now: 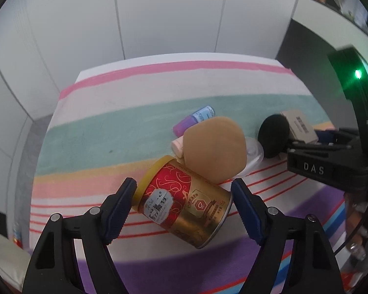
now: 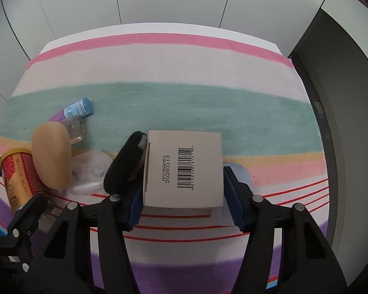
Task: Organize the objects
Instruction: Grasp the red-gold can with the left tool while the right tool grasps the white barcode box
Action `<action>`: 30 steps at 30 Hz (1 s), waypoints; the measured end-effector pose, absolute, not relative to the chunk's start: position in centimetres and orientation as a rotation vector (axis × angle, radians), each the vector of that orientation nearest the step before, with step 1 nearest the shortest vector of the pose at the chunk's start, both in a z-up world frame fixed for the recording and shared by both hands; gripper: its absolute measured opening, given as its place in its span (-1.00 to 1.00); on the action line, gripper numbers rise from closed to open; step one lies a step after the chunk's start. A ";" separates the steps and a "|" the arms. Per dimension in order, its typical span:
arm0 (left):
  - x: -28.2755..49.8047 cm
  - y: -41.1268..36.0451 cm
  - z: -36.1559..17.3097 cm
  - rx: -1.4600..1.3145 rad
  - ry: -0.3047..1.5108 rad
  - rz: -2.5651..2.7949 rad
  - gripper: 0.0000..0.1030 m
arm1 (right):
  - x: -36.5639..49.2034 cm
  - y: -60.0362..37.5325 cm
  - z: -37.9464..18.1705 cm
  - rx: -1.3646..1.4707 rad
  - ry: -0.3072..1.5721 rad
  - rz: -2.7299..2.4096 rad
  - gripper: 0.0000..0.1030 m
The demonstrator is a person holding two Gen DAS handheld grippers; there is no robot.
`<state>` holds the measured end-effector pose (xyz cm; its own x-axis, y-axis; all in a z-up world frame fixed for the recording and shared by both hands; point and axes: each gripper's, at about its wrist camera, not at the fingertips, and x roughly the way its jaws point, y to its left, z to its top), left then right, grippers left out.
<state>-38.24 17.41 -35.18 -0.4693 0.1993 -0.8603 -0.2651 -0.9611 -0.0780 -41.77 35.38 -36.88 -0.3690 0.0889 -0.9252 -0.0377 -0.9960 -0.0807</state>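
Note:
A red and gold can (image 1: 184,203) lies on its side on the striped cloth, between the fingers of my left gripper (image 1: 184,193), whose jaws touch or nearly touch its ends. It also shows in the right wrist view (image 2: 19,174). A tan round sponge (image 1: 214,147) leans on the can. My right gripper (image 2: 182,191) is shut on a white box with a barcode (image 2: 184,169). A black puff (image 2: 125,164) lies against the box's left side.
A purple and blue bottle (image 2: 78,110), a small glass jar (image 2: 74,128) and a clear plastic case (image 2: 90,169) lie left of the box. A pale blue object (image 2: 240,171) sits behind the right finger. The cloth (image 2: 184,103) extends to the wall.

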 end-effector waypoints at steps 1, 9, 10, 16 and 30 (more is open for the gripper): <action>-38.2 17.2 -35.0 -1.452 0.078 2.491 0.55 | -41.6 35.4 -36.7 -1.716 -0.064 2.543 0.16; -38.5 15.4 -31.4 -1.505 0.012 2.611 0.55 | -39.6 35.4 -33.0 -1.646 -0.030 2.624 0.06; -38.4 15.3 -31.0 -1.499 0.011 2.619 0.55 | -39.4 35.4 -32.4 -1.639 -0.038 2.633 0.06; -37.6 14.4 -26.8 -1.455 -0.031 2.668 0.55 | -38.3 34.9 -28.5 -1.591 -0.092 2.669 0.06; -35.3 13.9 -19.6 -1.405 -0.123 2.719 0.55 | -34.4 34.1 -20.3 -1.524 -0.144 2.737 0.06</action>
